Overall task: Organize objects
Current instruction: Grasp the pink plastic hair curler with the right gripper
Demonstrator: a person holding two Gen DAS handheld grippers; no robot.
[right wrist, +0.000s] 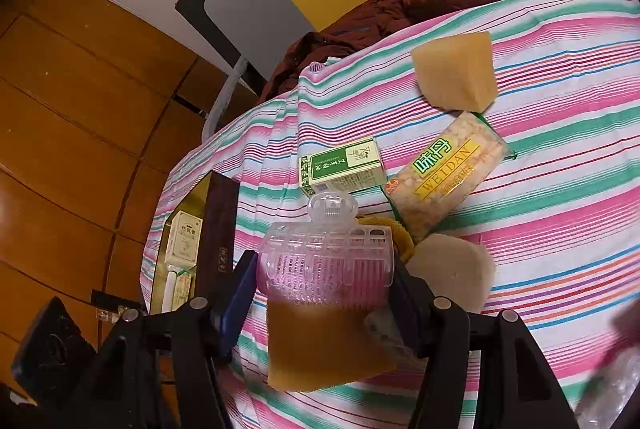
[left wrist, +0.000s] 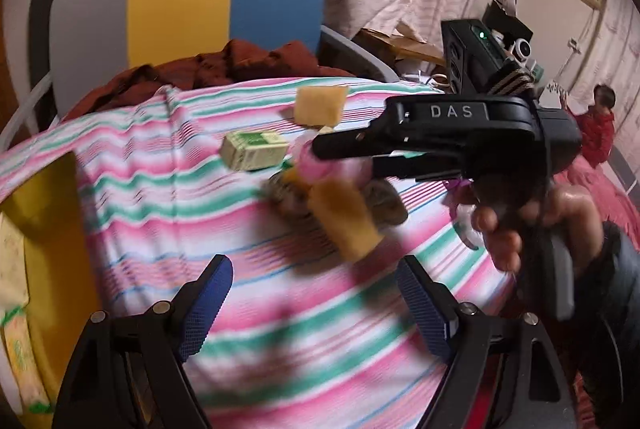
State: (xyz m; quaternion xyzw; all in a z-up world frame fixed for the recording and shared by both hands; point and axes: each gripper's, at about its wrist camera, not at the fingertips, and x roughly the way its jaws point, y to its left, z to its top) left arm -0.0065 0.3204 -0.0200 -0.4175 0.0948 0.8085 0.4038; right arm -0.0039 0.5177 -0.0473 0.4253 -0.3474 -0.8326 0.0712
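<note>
Right gripper (right wrist: 324, 289): closed on the pink plastic holder (right wrist: 326, 253), blue pads pressed against its two side walls; holder raised above the striped cloth (right wrist: 560, 229), amber pouch (right wrist: 324, 345) hanging under it
Left gripper (left wrist: 316, 305): jaws spread wide, nothing between them, low over the cloth at 6 o'clock in the left wrist view
Holder, handling: thin slotted clear-pink shell, judged light and stiff but likely to crack or pop out under hard squeeze; smooth walls, probably slippery; best hold low on the flat sides, not on the hook tab at 12 o'clock
Pouch, handling: looks liquid or gel filled, soft, weight sits low, may swing when moved
Other things: green box (right wrist: 342, 165) just beyond the holder; snack packet (right wrist: 444, 173) at 2 o'clock beside it; yellow sponge (right wrist: 456, 73) farther at 1 o'clock; beige sponge (right wrist: 452, 269) near the right jaw
Yellow tray (right wrist: 176, 265): at 9 o'clock off the cloth edge, holds small boxes; likely destination, only a guess
Blur: left wrist view smeared, pile details unclear
</note>
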